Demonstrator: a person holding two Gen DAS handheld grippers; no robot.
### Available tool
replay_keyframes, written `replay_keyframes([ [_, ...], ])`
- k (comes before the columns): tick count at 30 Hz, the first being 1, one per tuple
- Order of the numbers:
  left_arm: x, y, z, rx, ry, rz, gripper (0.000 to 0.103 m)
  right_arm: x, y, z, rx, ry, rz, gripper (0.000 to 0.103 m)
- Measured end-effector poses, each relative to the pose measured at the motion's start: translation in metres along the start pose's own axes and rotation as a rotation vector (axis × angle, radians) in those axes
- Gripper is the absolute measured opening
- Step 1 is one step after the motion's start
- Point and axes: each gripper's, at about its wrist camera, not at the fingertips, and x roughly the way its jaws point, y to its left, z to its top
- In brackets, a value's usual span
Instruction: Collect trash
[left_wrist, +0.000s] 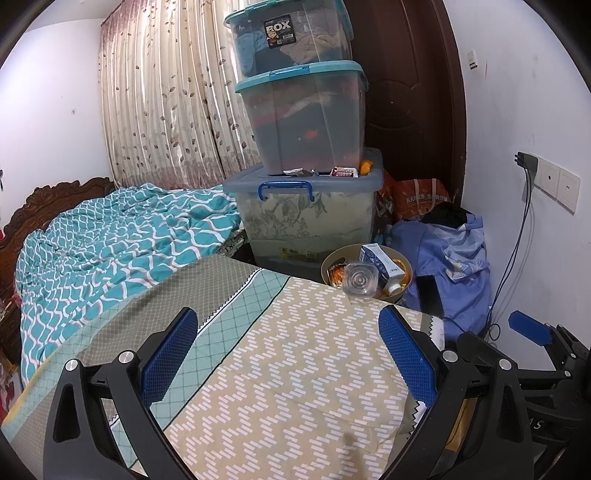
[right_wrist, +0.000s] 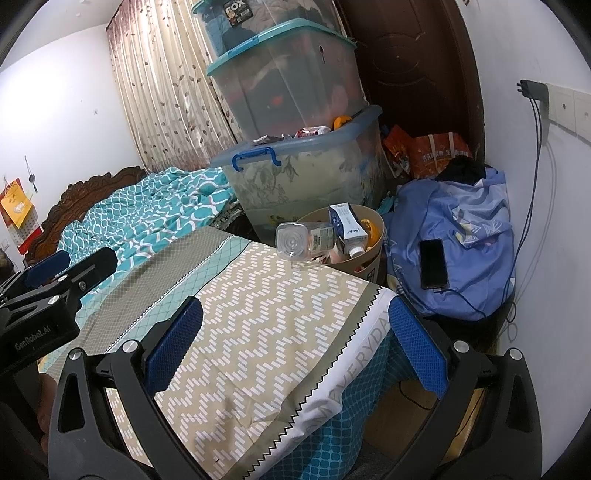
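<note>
Looking through the left wrist camera, I saw my left tool spread wide over the bed, holding nothing. A tan bin sat on the floor just past the bed's corner. A clear bottle lay tipped across its rim, and a blue and white carton stuck out of it. Three plastic boxes were stacked behind the bin. Small wrappers lay on the lowest box's lid. My right tool showed at the right edge; I could not tell there if it was wide or narrow.

From the right wrist camera, my right tool was wide too, with nothing in it, above the bed's corner. The bottle rested on the bin, its bottom toward me. The carton leaned inside. A black phone lay on a blue cloth bag beside the bin.
</note>
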Motion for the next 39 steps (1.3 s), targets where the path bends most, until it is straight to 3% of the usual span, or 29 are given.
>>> replay_keyframes([
  [39,0.0002,-0.0016,-0.0007,0.005,0.002,-0.002,0.095,0.0016,0.0023,-0.0032,-0.001,0.003,0.000,0.100],
])
